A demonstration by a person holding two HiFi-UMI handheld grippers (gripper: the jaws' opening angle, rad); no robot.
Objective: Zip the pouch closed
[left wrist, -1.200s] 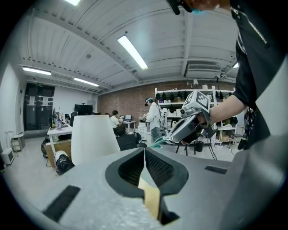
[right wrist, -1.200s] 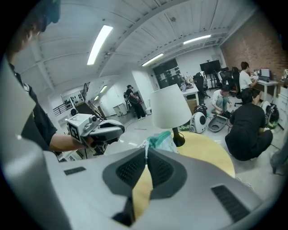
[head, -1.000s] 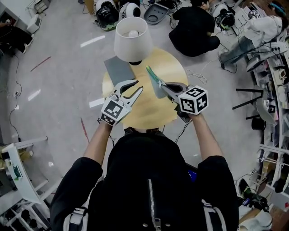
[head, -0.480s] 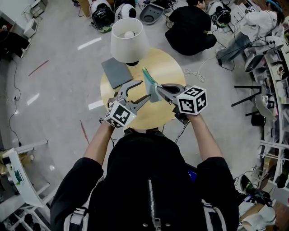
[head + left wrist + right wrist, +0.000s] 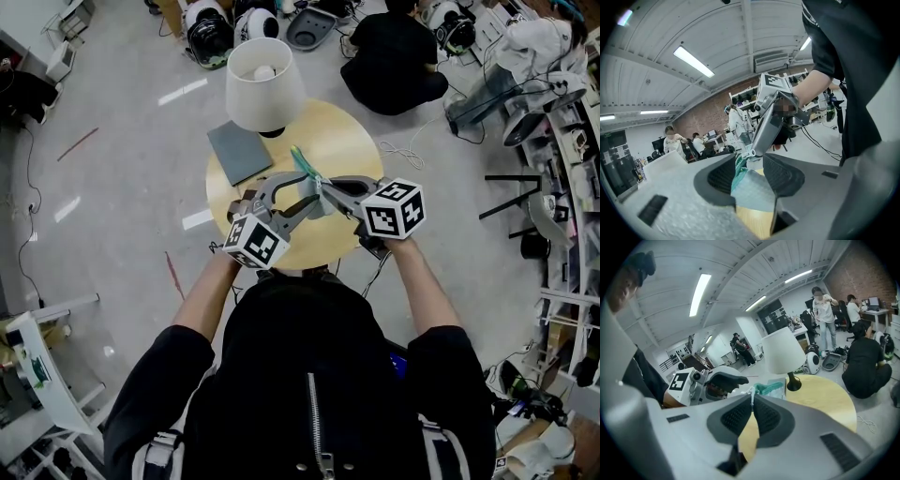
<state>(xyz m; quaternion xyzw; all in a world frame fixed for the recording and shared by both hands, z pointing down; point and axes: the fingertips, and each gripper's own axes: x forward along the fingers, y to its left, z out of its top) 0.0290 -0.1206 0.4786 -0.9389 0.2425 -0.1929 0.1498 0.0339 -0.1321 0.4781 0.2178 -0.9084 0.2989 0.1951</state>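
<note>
Right hand-held gripper (image 5: 753,405) clamps the pull (image 5: 752,396), ready to drag. Left hand-held gripper (image 5: 749,160), jaws just closing yet wide, straddles the pouch (image 5: 754,190), likely to brace it.

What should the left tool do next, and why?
Probably finish closing the left gripper on the pouch. Its jaws have just been closing and look apart, with the pouch's end between them, while the right gripper is shut on the white zip pull. A firm hold would let the zip run.

Grey floor (image 5: 122,122), round wood table (image 5: 352,150) w/ lamp (image 5: 265,84), brick wall (image 5: 705,117).
</note>
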